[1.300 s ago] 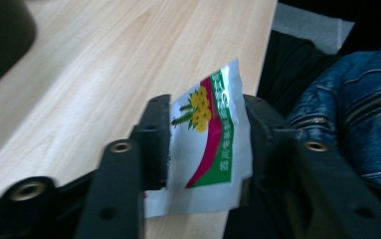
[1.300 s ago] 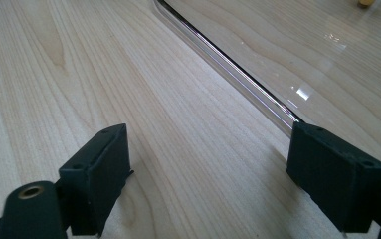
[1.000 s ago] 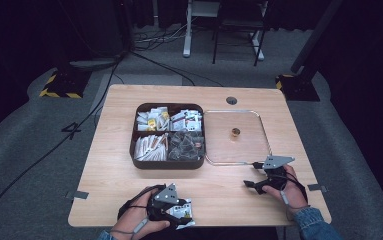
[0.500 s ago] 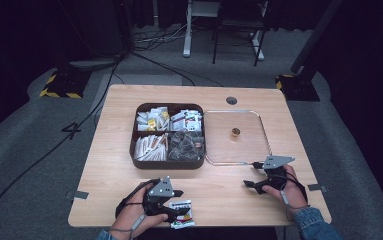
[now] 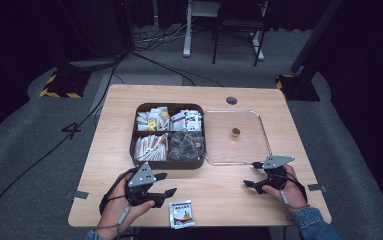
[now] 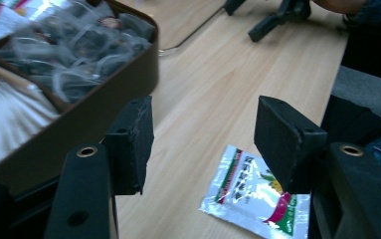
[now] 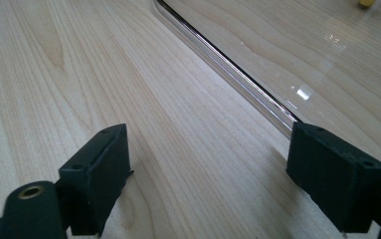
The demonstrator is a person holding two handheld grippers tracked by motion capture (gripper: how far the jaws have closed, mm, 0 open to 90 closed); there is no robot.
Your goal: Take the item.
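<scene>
Dark floor and black curtains sit all around a light wooden table (image 5: 129, 125) with a smooth, stripy grain. In the middle of the table is a dark brown box (image 5: 168, 162) with rounded corners and four parts inside, full of small packets and see-through bags. Touching its right side is a clear, flat plastic tray (image 5: 259, 125) with a thin shiny rim, and one tiny gold thing (image 5: 235, 132) sits in it.

Near the front edge of the table lies a small foil packet (image 5: 181, 214). It is flat, shiny and crinkly, with green and red print. The left gripper (image 5: 165, 185) is just beside it, a little toward the box. Its black blocky jaws are spread wide with nothing between them. The right gripper (image 5: 252, 174) is by the front right corner of the tray, jaws also wide apart and empty.

I think the packet could be hard to pick up. It lies so flat that the jaws may slide over it or push it off the front edge. The foil looks slippery too. A jaw might also bump the box wall.
</scene>
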